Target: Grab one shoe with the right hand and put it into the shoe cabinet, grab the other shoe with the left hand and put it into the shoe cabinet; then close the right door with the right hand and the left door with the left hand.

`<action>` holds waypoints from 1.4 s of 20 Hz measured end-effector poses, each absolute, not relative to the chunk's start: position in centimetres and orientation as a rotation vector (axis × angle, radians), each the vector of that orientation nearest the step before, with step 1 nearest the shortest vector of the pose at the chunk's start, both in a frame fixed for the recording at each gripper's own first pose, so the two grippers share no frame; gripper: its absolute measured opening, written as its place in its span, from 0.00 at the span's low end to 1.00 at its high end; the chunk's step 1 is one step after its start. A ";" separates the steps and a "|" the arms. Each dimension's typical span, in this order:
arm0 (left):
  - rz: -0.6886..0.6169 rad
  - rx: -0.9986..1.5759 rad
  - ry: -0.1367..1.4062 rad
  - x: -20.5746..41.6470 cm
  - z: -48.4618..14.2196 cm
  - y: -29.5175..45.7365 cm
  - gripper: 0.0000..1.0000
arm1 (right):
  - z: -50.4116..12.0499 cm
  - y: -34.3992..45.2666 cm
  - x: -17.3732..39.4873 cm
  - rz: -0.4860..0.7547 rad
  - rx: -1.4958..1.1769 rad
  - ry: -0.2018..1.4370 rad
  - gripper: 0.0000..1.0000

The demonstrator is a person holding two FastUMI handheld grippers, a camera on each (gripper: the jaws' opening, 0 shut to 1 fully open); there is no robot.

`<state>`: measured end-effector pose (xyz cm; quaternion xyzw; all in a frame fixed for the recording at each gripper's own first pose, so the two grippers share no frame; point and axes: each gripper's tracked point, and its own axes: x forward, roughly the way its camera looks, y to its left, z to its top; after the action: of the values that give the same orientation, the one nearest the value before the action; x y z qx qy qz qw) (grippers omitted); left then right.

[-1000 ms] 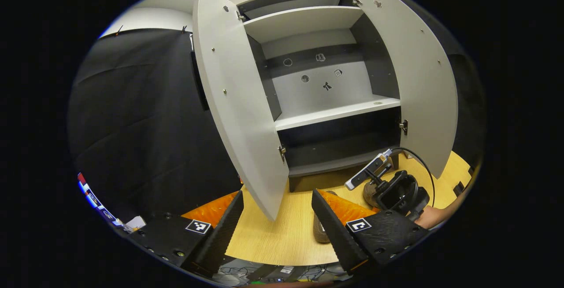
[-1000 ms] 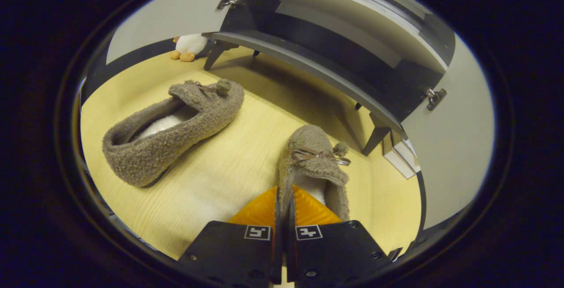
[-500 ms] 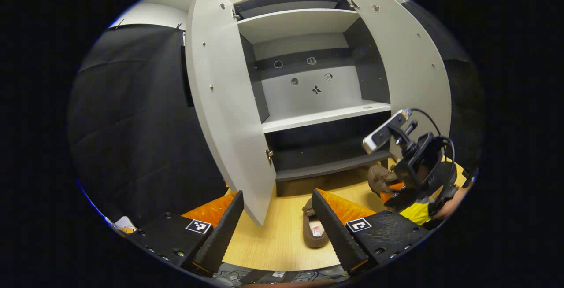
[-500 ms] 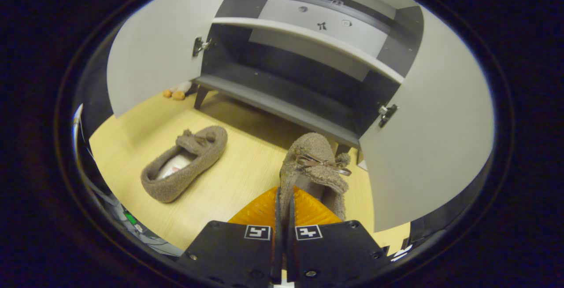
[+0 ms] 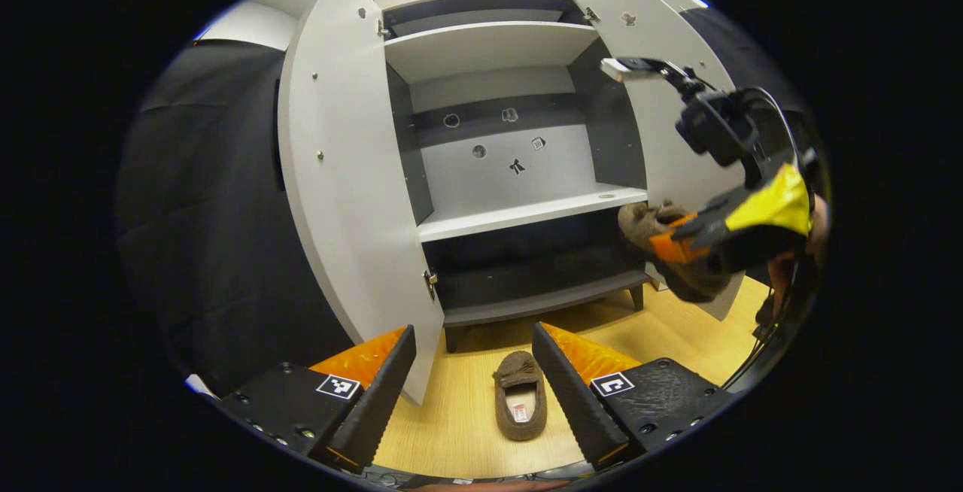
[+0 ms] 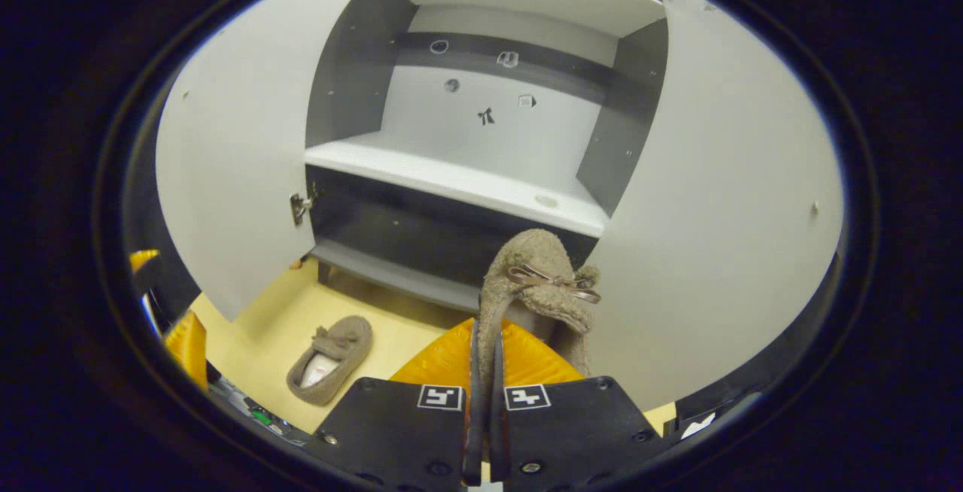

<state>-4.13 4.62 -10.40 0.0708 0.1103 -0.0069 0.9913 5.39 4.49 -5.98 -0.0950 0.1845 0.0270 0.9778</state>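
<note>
- In the right gripper view, the heel of the held shoe point(image 6: 536, 293) sits between the fingers of the right gripper point(image 6: 481, 360), so the heel cannot be seen.
- In the left gripper view, the right gripper point(image 5: 681, 240) covers the back half of that shoe point(image 5: 647, 223).
- The hand point(image 5: 818, 221) holding it is cut off at the edge.
- The other shoe point(image 5: 517, 404) has a small tag inside, too tiny to read.
- The small marks point(image 5: 516, 167) on the back wall of the shoe cabinet point(image 5: 527, 210) are too little to make out.
- The low dark shelf point(image 5: 542, 274) is too dim to see into.
</note>
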 end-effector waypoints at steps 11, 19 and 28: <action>0.084 0.130 0.267 -5.9 -12.3 7.9 0.95 | 7.8 6.7 22.2 0.032 -0.221 0.310 0.07; 0.172 0.124 0.299 -7.1 -12.9 10.2 0.96 | 4.1 8.3 31.7 0.048 -0.182 0.427 0.07; 0.157 0.089 0.310 -6.4 -13.4 10.0 1.00 | 6.6 8.5 29.1 0.070 -0.196 0.329 0.48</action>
<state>-6.43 10.01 -13.39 0.0441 0.1544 0.0782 0.9839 29.12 8.47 6.63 -0.0976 0.1633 0.0350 0.9811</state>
